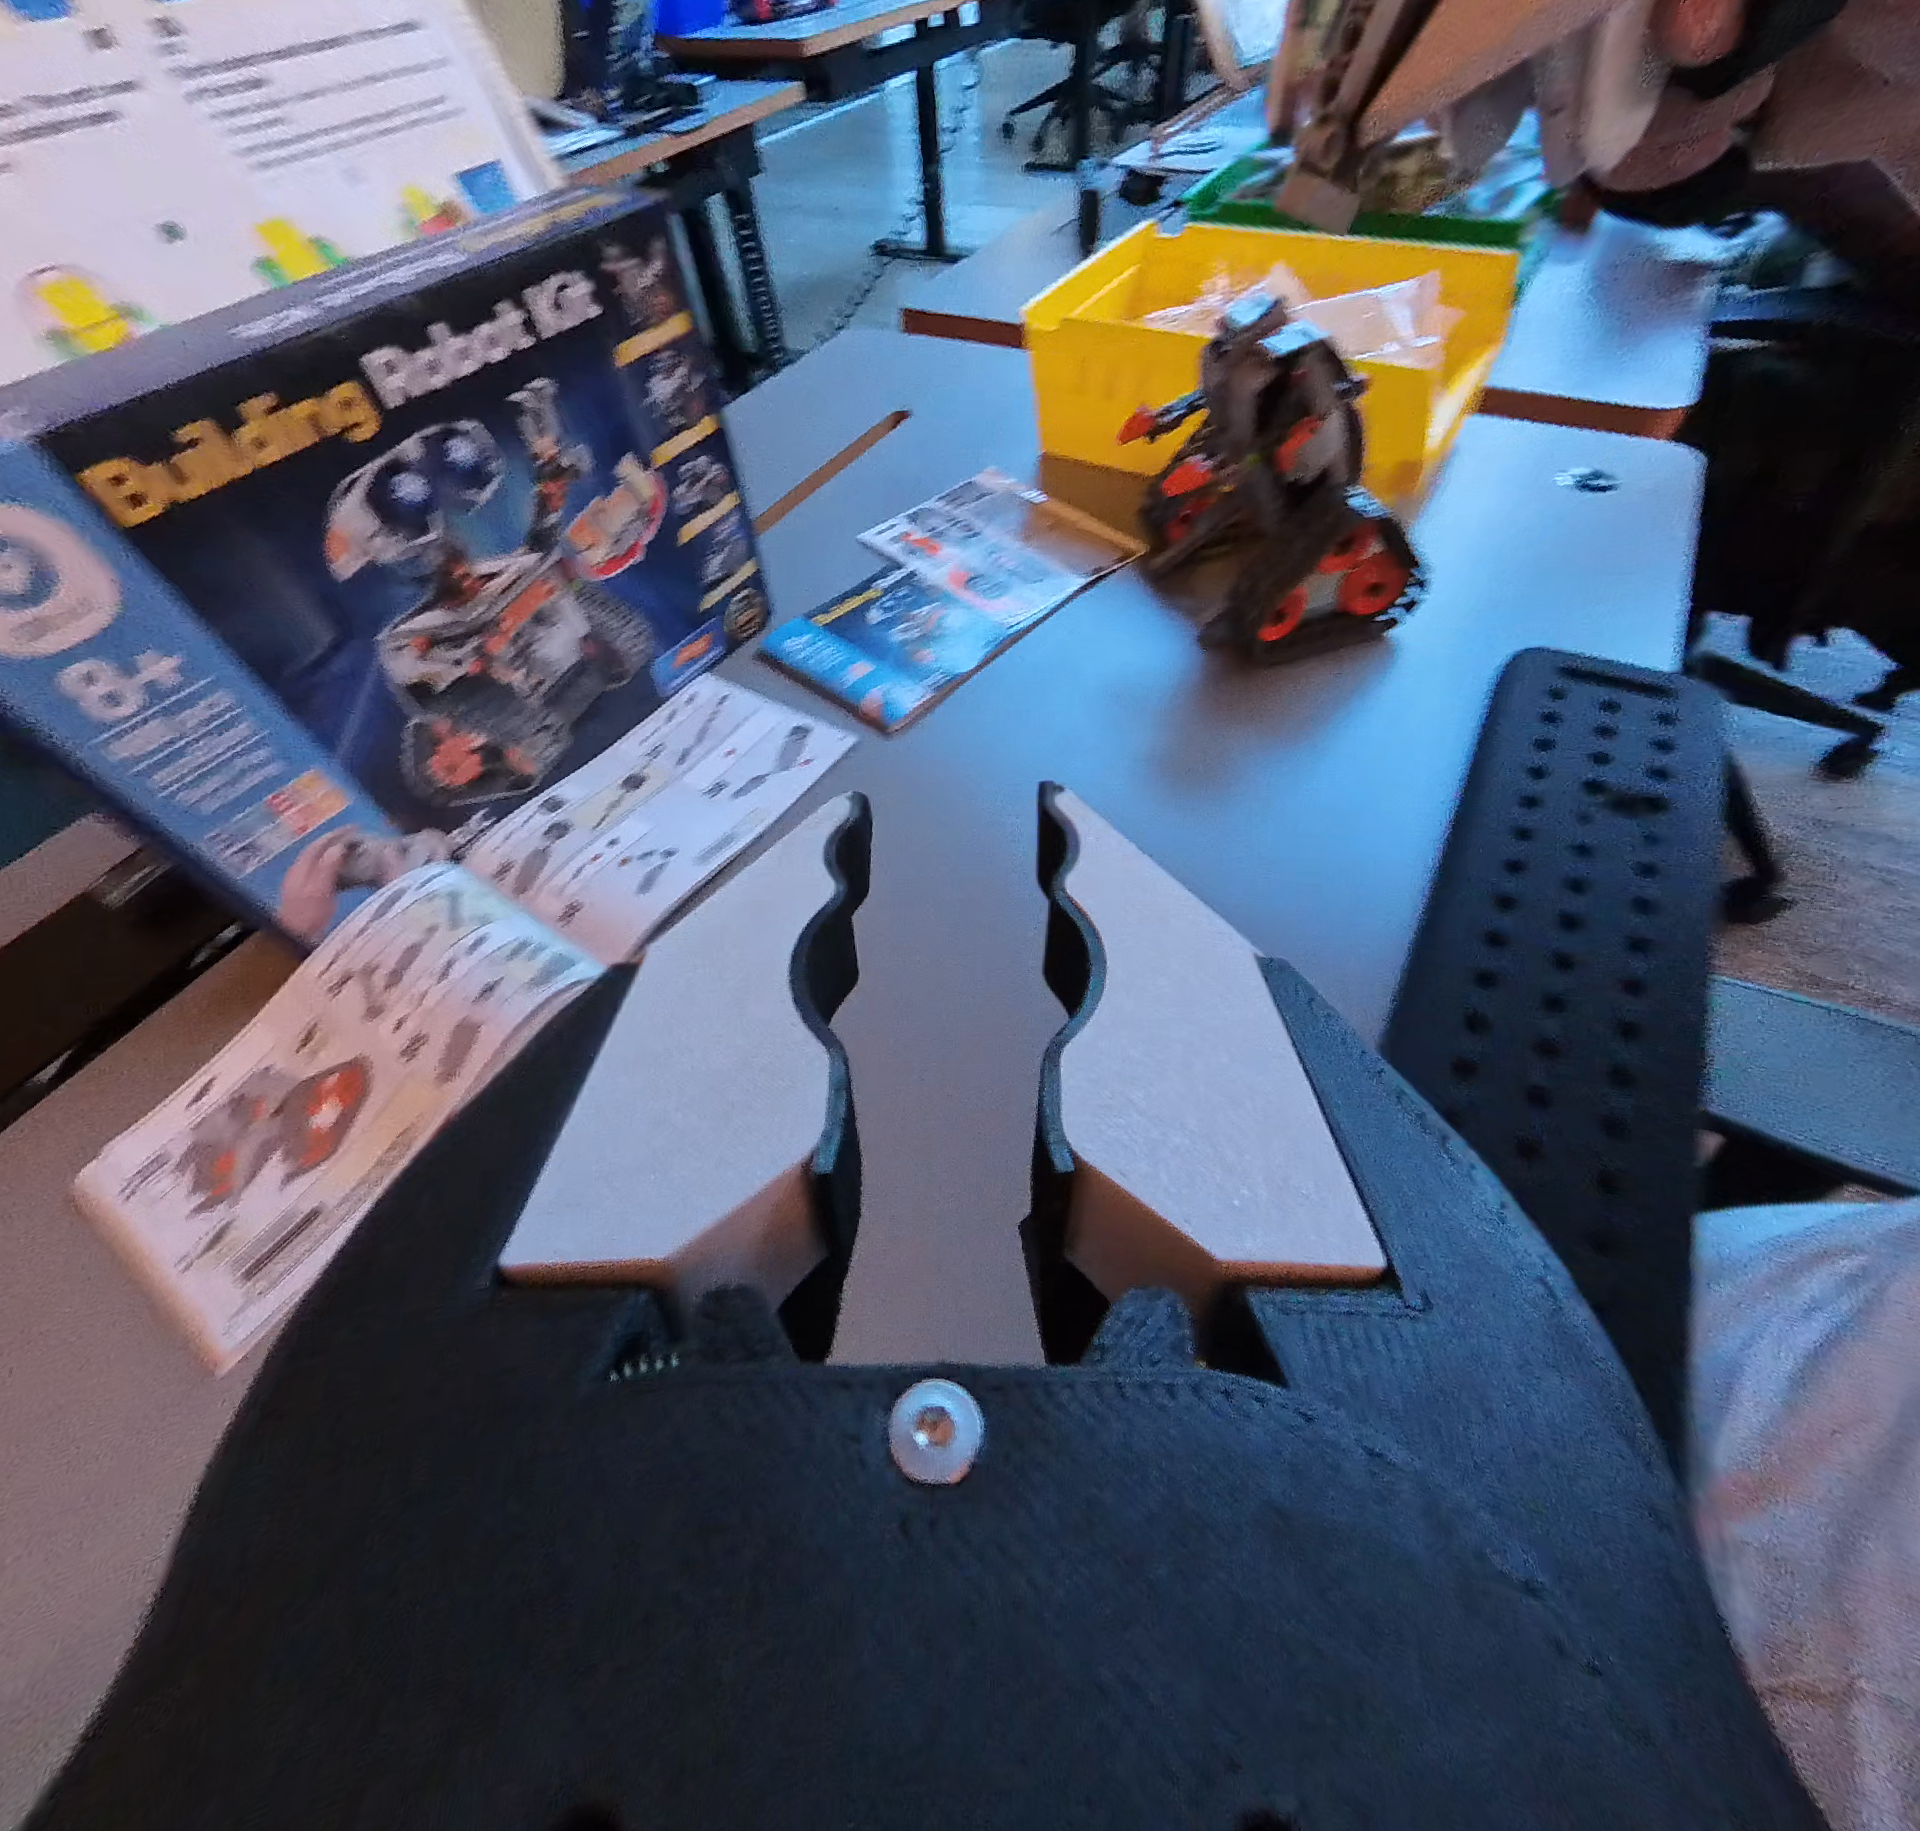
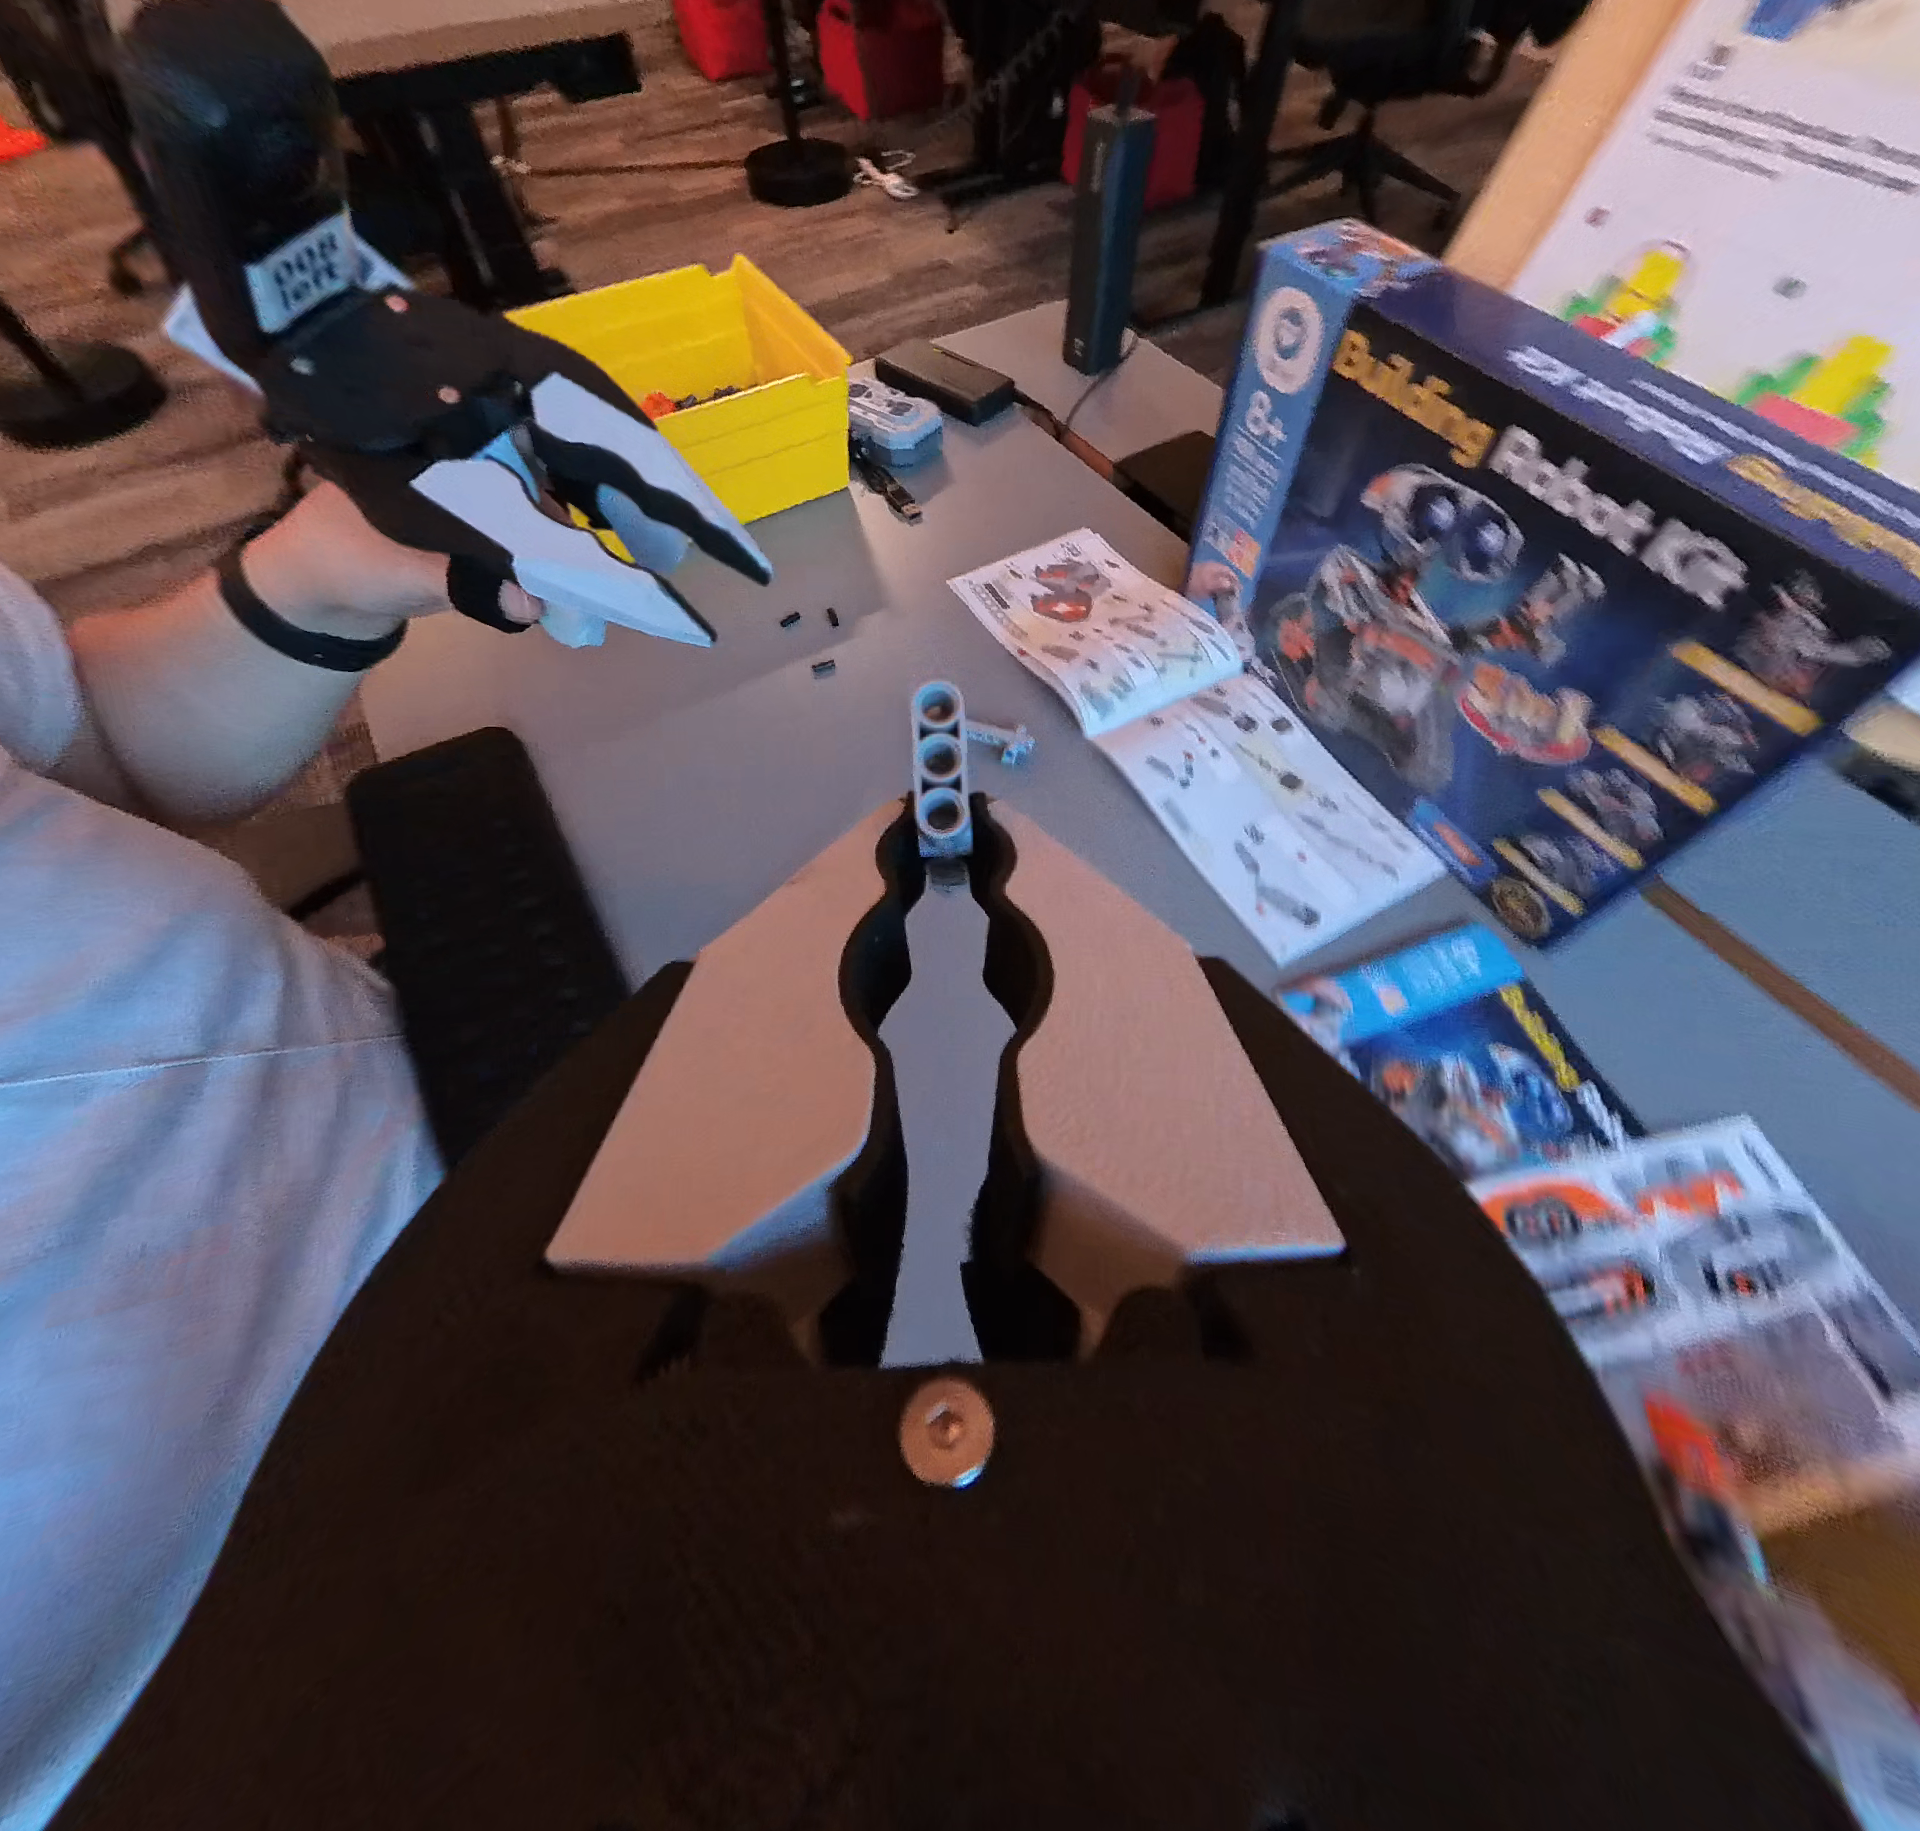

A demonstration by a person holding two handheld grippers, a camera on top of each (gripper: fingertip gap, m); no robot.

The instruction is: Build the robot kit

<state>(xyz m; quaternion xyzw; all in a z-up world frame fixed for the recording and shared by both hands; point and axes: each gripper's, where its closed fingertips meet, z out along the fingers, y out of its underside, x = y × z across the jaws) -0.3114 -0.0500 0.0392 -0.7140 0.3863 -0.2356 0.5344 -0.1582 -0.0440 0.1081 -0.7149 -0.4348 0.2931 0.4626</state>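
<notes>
Left gripper (image 1: 954,825): fingers apart, holding nothing, up over the grey desk (image 1: 1195,794).
Right gripper (image 2: 943,825): fingers closed on a small grey beam with holes (image 2: 938,773), only by its end.
Risk: the beam may slip or twist, because so little is pinched.
Yellow bin (image 2: 727,379): small dark and orange bits inside.
Robot kit box (image 2: 1538,576): shut, so I cannot tell what is inside.

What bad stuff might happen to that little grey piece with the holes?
The right gripper pinches the grey holed beam only by its bottom end, at the fingertips, so it might twist or slip out. If it drops, it could land among the tiny black pins on the grey table and scatter them.
</notes>
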